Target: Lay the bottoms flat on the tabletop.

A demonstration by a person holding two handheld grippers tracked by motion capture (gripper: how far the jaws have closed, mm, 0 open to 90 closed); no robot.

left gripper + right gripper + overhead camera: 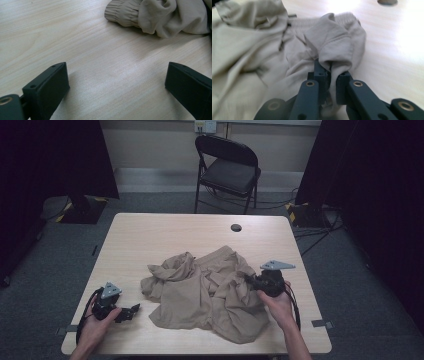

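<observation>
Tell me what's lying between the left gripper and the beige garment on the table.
Nothing: bare wooden table separates the open left gripper from the beige garment, as the left gripper view shows; the high view agrees.

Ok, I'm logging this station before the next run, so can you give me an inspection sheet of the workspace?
Surface: light wood table, with a round cable hole near the far edge.
Job's things: crumpled beige garment mid-table.
Clutter: nothing seen.
Grippers: left gripper open above bare wood, apart from the cloth; right gripper shut on a fold of the garment.
Cables: one trails from each gripper; more lie on the floor at the right.
Surroundings: black folding chair, dark curtains, grey carpet.
</observation>
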